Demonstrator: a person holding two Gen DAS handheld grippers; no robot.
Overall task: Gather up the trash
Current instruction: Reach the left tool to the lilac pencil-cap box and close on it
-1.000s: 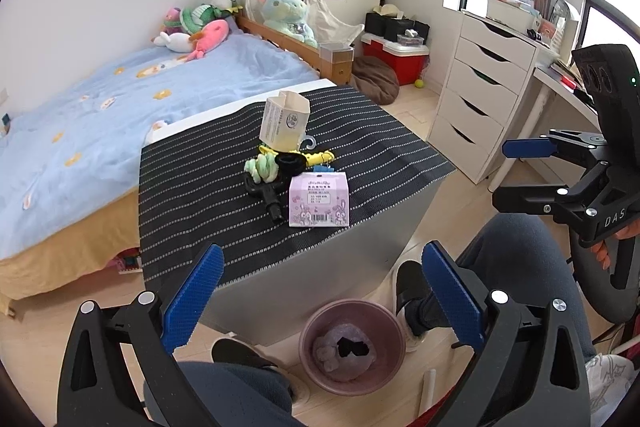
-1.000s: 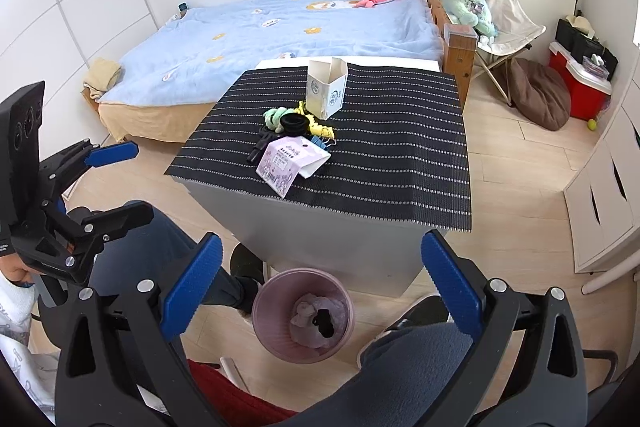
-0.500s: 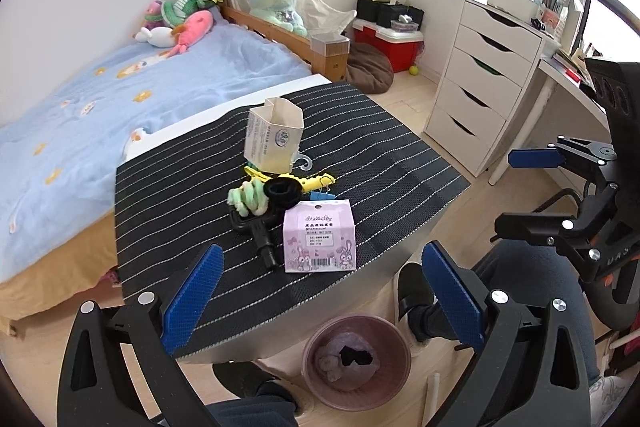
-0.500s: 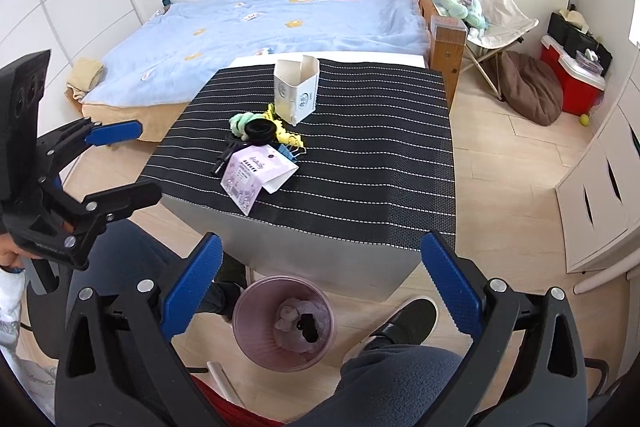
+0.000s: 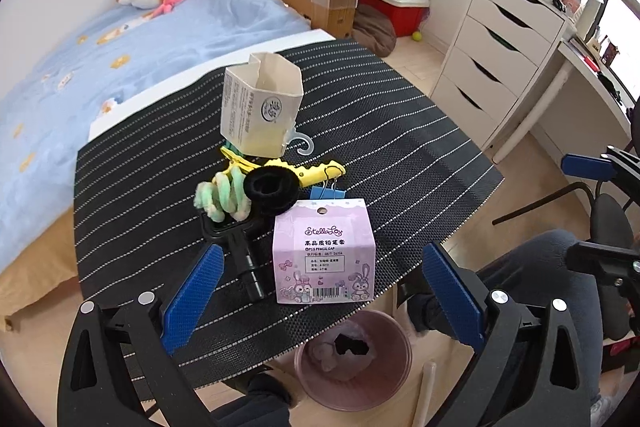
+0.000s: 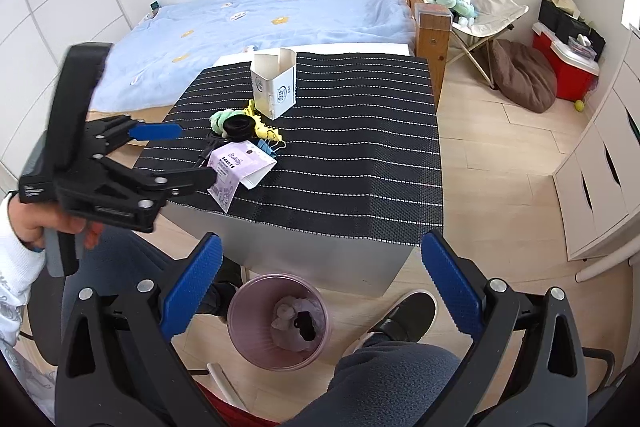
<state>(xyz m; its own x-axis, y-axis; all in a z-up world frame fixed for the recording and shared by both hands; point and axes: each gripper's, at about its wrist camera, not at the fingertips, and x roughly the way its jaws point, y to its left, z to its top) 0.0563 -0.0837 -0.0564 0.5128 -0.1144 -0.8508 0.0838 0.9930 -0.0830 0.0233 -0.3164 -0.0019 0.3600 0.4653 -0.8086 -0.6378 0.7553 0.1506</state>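
Observation:
A pink printed packet (image 5: 324, 251) (image 6: 239, 166) lies at the near edge of the black striped table (image 5: 400, 147) (image 6: 360, 155). Behind it stands an opened white carton (image 5: 260, 109) (image 6: 274, 85). Between them lie a black hair ring (image 5: 272, 187), a green fuzzy coil (image 5: 220, 195), a yellow clip (image 5: 316, 171), a blue binder clip (image 5: 326, 193) and a black tool (image 5: 240, 251). My left gripper (image 5: 320, 303) (image 6: 176, 157) is open just before the packet, holding nothing. My right gripper (image 6: 320, 291) (image 5: 592, 211) hangs open over the pink bin (image 6: 280, 323) (image 5: 354, 359) on the floor.
A bed with a blue cover (image 6: 260, 15) and soft toys lies beyond the table. White drawers (image 5: 500, 47) and a desk stand to the right. A folding chair (image 6: 476, 15), a brown cushion (image 6: 524, 75) and a red box (image 6: 564, 67) line the far wall. The person's legs and shoe (image 6: 404, 319) are beside the bin.
My left gripper has moved forward over the table edge, up close to the pink packet. The right gripper has shifted a little forward and stays open.

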